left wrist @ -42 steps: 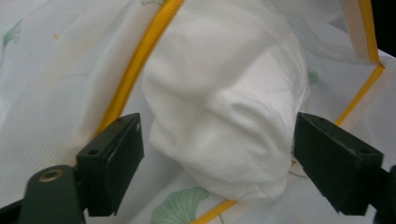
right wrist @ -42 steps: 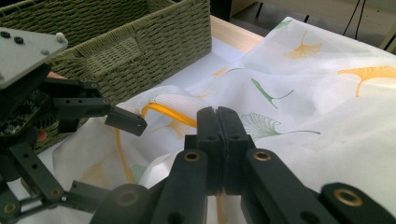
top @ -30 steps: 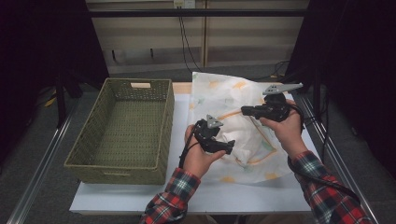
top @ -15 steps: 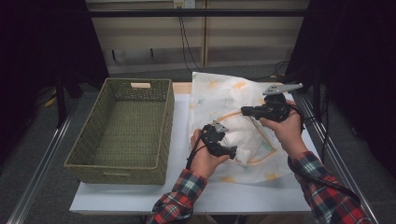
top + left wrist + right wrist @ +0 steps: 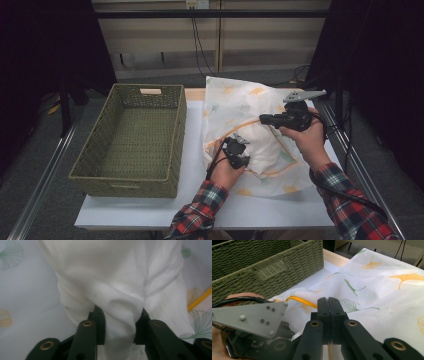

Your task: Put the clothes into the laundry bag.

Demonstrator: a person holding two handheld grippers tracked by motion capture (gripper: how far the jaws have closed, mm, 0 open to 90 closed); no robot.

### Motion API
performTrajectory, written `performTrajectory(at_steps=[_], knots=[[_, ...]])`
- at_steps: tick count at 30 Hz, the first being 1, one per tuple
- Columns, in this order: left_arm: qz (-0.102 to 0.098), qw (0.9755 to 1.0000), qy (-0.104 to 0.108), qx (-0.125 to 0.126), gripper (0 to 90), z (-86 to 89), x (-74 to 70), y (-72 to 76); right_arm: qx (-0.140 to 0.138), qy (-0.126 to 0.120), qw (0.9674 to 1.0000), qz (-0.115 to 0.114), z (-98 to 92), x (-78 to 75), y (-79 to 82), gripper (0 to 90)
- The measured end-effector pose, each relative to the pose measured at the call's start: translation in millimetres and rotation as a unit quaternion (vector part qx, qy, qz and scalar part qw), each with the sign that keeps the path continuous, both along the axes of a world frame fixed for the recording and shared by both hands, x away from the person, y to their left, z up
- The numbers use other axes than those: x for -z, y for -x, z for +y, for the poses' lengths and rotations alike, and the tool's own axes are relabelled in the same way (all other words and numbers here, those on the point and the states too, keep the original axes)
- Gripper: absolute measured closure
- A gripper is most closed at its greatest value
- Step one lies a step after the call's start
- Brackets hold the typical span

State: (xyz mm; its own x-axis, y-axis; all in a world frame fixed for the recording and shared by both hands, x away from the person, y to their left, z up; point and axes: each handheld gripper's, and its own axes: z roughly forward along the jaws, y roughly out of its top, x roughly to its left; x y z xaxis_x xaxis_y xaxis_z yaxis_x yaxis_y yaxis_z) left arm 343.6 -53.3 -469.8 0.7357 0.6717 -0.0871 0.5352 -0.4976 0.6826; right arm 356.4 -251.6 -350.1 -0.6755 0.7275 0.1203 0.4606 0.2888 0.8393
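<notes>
From above, I see a white counter (image 5: 150, 210) with a green woven basket (image 5: 131, 140) on its left half and a white cloth printed with orange and green leaves (image 5: 240, 107) lying rumpled on its right half, just beside the basket. My left tongs (image 5: 239, 156) sit low on the near part of the cloth. Their jaws have just been closing, and in the left gripper view a thick bunched fold of the white fabric (image 5: 117, 302) stands between them, with both jaws pressing into it. My right tongs (image 5: 263, 119) are held above the cloth's right side, with the grey three-cornered plate on top. In the right gripper view these tongs (image 5: 328, 303) have their jaws pressed flat together; I cannot tell whether a thin layer of cloth is caught between them. Beyond them the left gripper's grey plate (image 5: 252, 317) shows, with the basket's wall (image 5: 269, 267) behind it.
</notes>
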Motion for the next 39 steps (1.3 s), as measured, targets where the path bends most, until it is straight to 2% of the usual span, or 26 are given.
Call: performTrajectory(at_steps=[1, 4, 5, 8, 9, 10, 13, 14, 15, 18, 19, 21, 23, 24, 25, 26, 28, 30, 31, 34, 36, 38, 39], knots=[[-0.001, 1.0, -0.004, -0.004, 74.8, -0.2, -1.1, -0.5, -0.002, 0.001, 1.0, 0.0, -0.3, 0.3, -0.1, 89.3], [-0.019, 0.9997, 0.005, -0.018, 76.0, 2.2, -3.2, -5.0, -0.004, 0.002, 1.0, -0.001, 0.5, 0.6, 0.6, 89.3], [-0.024, 0.9995, 0.001, -0.02, 76.2, 4.2, -5.0, -7.1, -0.005, 0.0, 1.0, -0.001, 0.9, 0.9, 0.7, 89.3], [-0.046, 0.9982, 0.007, -0.038, 76.4, 7.0, -8.9, -13.2, -0.008, 0.001, 1.0, 0.001, 2.7, 1.9, 1.1, 89.3], [-0.049, 0.9979, 0.013, -0.041, 76.5, 8.5, -10.8, -16.1, -0.008, -0.002, 1.0, 0.0, 3.0, 1.6, 1.1, 89.3], [-0.054, 0.9975, 0.009, -0.045, 76.5, 10.5, -13.6, -18.6, -0.01, -0.003, 0.9999, 0.0, 3.2, 1.5, 0.8, 89.3], [-0.061, 0.9961, 0.023, -0.059, 76.5, 14.3, -20.0, -25.3, -0.011, -0.005, 0.9999, 0.002, 2.7, 2.0, 0.0, 89.3], [-0.069, 0.9959, 0.014, -0.058, 76.6, 16.1, -22.7, -27.5, -0.01, -0.006, 0.9999, 0.003, 2.6, 2.3, -0.4, 89.4], [-0.072, 0.9952, 0.022, -0.062, 76.5, 16.0, -23.7, -29.2, -0.012, -0.008, 0.9999, 0.004, 2.0, 2.6, -1.0, 89.4], [-0.091, 0.9929, 0.025, -0.073, 76.5, 17.1, -25.6, -34.5, -0.011, -0.01, 0.9999, 0.005, 2.3, 2.6, -1.3, 89.4], [-0.093, 0.9917, 0.034, -0.082, 76.4, 17.7, -25.7, -36.4, -0.012, -0.01, 0.9999, 0.005, 2.6, 2.5, -1.0, 89.4], [-0.103, 0.9901, 0.037, -0.088, 76.4, 19.3, -26.9, -40.0, -0.014, -0.011, 0.9998, 0.004, 2.6, 2.3, -0.8, 89.3], [-0.108, 0.9896, 0.034, -0.089, 76.0, 18.7, -26.5, -42.0, -0.013, -0.01, 0.9999, 0.005, 1.9, 2.5, -0.6, 89.4], [-0.107, 0.9897, 0.034, -0.089, 75.6, 18.1, -25.1, -42.1, -0.014, -0.01, 0.9998, 0.004, 1.1, 2.9, -0.7, 89.4], [-0.106, 0.9907, 0.017, -0.084, 75.1, 17.3, -23.3, -42.0, -0.012, -0.01, 0.9999, 0.005, 0.9, 3.7, -0.9, 89.4], [-0.106, 0.991, 0.012, -0.08, 74.3, 16.4, -21.3, -41.7, -0.012, -0.01, 0.9999, 0.006, 1.0, 4.5, -0.7, 89.4], [-0.096, 0.9912, 0.015, -0.09, 72.7, 16.0, -17.8, -40.9, -0.011, -0.003, 0.9999, 0.006, 0.5, 6.7, -0.8, 89.3], [-0.09, 0.992, 0.021, -0.086, 70.1, 18.1, -15.1, -40.8, -0.009, -0.003, 0.9999, 0.005, -0.2, 8.4, -1.2, 89.2], [-0.088, 0.992, 0.016, -0.089, 69.1, 18.3, -14.6, -39.7, -0.006, -0.002, 1.0, 0.005, -0.1, 9.0, -0.9, 89.2], [-0.081, 0.9935, 0.021, -0.078, 68.1, 21.9, -13.7, -39.1, -0.007, 0.005, 1.0, 0.002, -0.7, 10.3, -0.8, 88.9], [-0.08, 0.9936, 0.023, -0.077, 67.8, 22.7, -13.8, -38.1, -0.003, 0.006, 1.0, 0.0, -1.5, 11.4, -1.3, 87.5], [-0.077, 0.9929, 0.03, -0.086, 67.8, 21.9, -13.8, -36.8, -0.002, 0.011, 0.9999, -0.001, -2.5, 13.0, -1.3, 85.6], [-0.074, 0.9935, 0.028, -0.082, 67.8, 23.0, -14.1, -36.6, 0.0, 0.012, 0.9999, -0.002, -2.9, 13.9, -1.5, 83.9]])
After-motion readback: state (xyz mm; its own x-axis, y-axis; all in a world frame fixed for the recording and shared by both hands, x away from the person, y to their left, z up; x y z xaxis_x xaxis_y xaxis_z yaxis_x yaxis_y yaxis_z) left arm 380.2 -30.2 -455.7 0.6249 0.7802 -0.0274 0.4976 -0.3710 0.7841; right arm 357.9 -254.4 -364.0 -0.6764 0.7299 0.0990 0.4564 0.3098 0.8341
